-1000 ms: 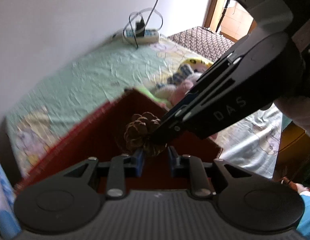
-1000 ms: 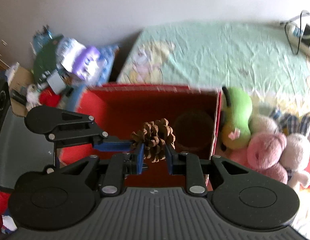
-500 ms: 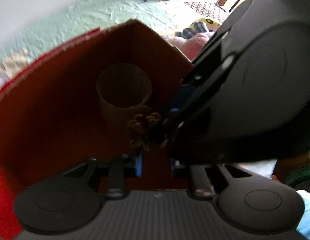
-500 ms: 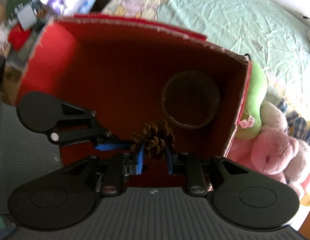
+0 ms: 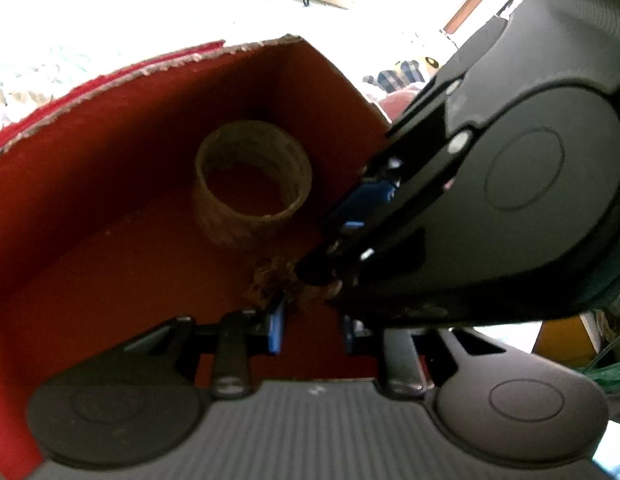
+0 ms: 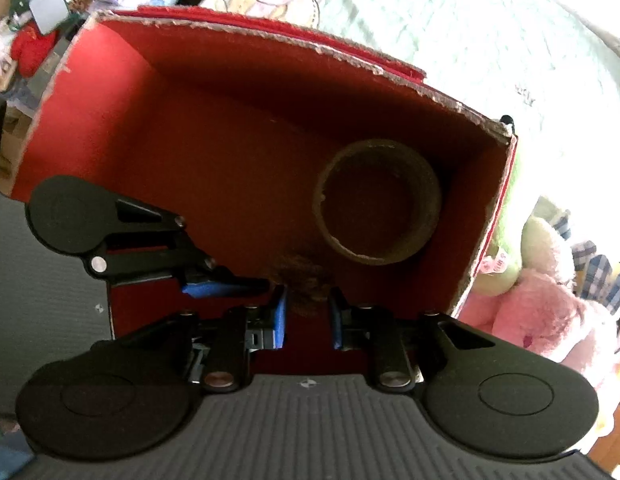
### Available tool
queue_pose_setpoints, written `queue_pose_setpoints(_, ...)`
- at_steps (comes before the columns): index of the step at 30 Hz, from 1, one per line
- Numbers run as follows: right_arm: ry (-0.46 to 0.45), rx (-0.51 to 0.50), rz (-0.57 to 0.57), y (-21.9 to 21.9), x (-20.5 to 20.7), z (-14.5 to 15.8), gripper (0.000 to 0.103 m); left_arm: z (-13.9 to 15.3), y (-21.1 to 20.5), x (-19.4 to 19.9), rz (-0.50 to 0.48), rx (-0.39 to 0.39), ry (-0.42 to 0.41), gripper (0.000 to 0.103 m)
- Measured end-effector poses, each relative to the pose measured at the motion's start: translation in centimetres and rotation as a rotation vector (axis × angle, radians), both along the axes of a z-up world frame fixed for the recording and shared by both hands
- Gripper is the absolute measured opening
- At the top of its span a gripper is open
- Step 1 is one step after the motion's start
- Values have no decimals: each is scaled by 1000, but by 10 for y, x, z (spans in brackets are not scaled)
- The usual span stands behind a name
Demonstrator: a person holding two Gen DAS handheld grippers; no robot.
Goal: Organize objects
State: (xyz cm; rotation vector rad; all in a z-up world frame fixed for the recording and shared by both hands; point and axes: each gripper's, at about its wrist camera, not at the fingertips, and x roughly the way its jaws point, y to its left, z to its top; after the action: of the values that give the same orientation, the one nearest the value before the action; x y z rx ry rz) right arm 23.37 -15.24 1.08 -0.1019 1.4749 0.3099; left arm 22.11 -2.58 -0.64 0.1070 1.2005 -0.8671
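left wrist view
left gripper point(image 5: 312, 326): jaws opening, only a narrow gap so far; pinecone point(image 5: 275, 284) sits just ahead of the blue pads point(image 5: 275, 326); whether they touch it I cannot tell, the spot is blurred and dark.
right gripper point(image 5: 322, 276): comes in from the right, tip at the pinecone, big black body blocks that side of the box.
pinecone place: low inside the red box point(image 5: 69, 208), just beside the foot of the cardboard ring point(image 5: 251, 188); resting on the floor or held just above it, cannot tell.
risk: two grippers on one small cone; if one lets go while the other pulls, it likely twists or flicks toward the ring.

right wrist view
right gripper point(image 6: 307, 322): jaws closing, cone between the pads; firm contact not clear, dark blur there.
left gripper point(image 6: 229, 286): blue tip reaches in from the left, right at the pinecone point(image 6: 303, 284).
pinecone place: near side of the red box point(image 6: 109, 128), just in front of the cardboard ring point(image 6: 378, 216), apart from the walls.
risk: closing harder on brittle scales may crack them, or squeeze the cone out sideways.
risk: fingers are crowded close; they could clash or nudge the ring on the way out.
risk: torn box rim point(image 6: 350, 56) could snag a gripper when lifting out and drag the box along the bed sheet point(image 6: 490, 32).
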Motion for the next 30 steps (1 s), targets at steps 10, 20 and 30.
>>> queue_pose_setpoints(10, -12, 153, -79, 1, 4, -12, 22, 1, 16, 1, 86, 131, -74, 24)
queue_pose_setpoints(20, 16, 127, -141, 7, 13, -39, 22, -4, 16, 14, 137, 232, -85, 24)
queue_pose_setpoints(30, 16, 77, -141, 10, 4, -35, 17, -5, 9, 16, 137, 263, -112, 26)
